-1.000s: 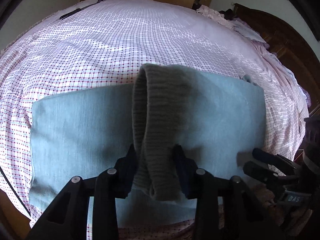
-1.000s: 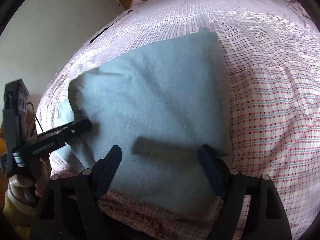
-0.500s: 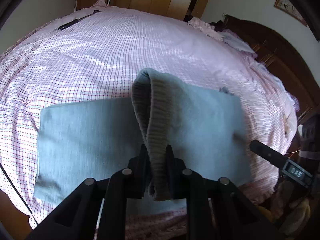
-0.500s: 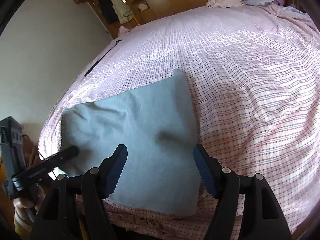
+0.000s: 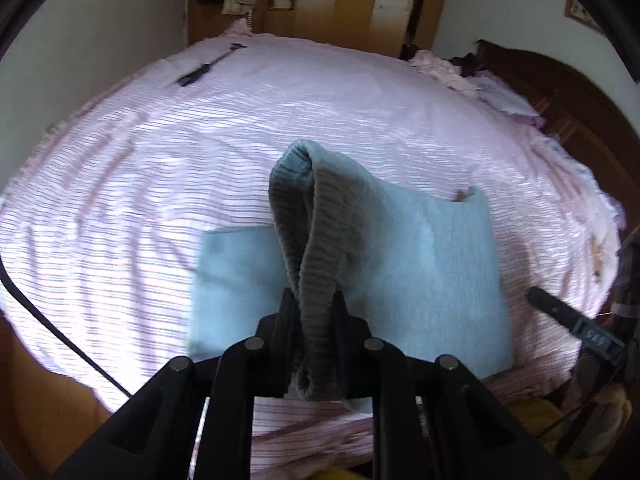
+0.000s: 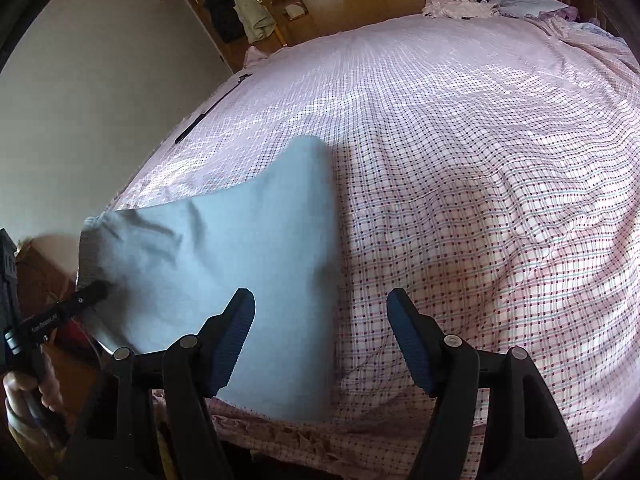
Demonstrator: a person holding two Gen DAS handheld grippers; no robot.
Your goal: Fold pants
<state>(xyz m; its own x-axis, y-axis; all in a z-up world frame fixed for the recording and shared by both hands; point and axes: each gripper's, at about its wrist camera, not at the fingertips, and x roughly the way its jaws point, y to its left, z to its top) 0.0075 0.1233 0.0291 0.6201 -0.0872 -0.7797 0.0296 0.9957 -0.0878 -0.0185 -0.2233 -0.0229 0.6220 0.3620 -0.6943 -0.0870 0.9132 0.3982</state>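
On the bed: pink checked sheet, wooden headboard at the far right.
Pants: light blue pants lie folded near the bed's front edge, ribbed grey waistband lifted up off it.
Left gripper: fingers just squeezed in, now clamped on the waistband.
Right gripper: fingers spread wide, nothing between them, hanging over the pants' right edge.
Extra: black rod way back on the bed's far left side.

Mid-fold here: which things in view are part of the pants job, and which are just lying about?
Job:
- light blue pants, ribbed waistband clamped in left gripper
- right gripper, open, empty
- checked bedsheet, the work surface

Lying about:
- black rod at far edge
- crumpled pink bedding
- hanging clothes by wardrobe
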